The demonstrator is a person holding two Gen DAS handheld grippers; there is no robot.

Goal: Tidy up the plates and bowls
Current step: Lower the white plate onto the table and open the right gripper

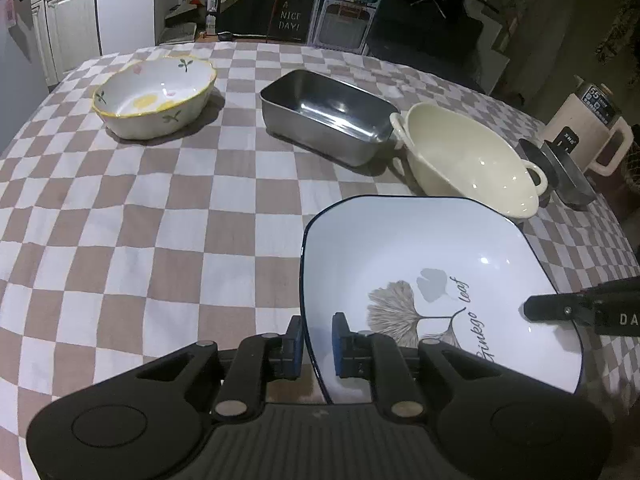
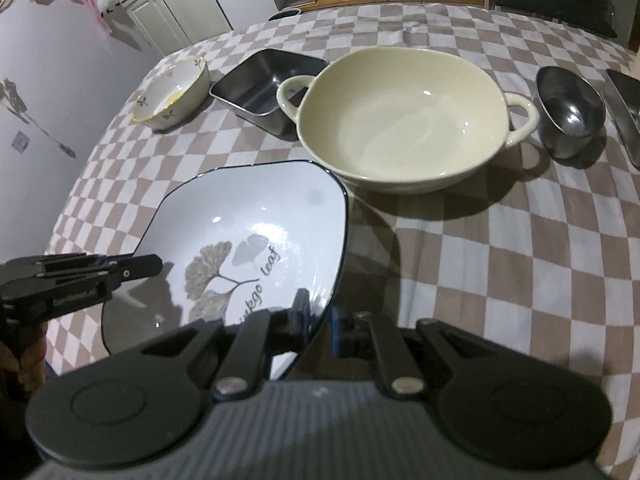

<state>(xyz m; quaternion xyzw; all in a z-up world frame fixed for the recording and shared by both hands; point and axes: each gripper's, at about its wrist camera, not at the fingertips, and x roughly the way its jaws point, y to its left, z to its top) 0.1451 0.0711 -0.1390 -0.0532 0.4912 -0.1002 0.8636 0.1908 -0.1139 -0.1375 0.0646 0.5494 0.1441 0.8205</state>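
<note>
Your left gripper is clamped narrowly on the left rim of the white square plate with dark blue edge and ginkgo-leaf print, one pad inside, one outside. Your right gripper pinches the opposite rim of the same plate in like fashion. The plate sits between both grippers over the brown-and-white checked tablecloth. Just beyond it stands the cream two-handled ceramic bowl; farther off, a rectangular steel tray and a flower-painted bowl with yellow rim.

Left gripper clamping ginkgo plate rim, checkered tablecloth
</note>
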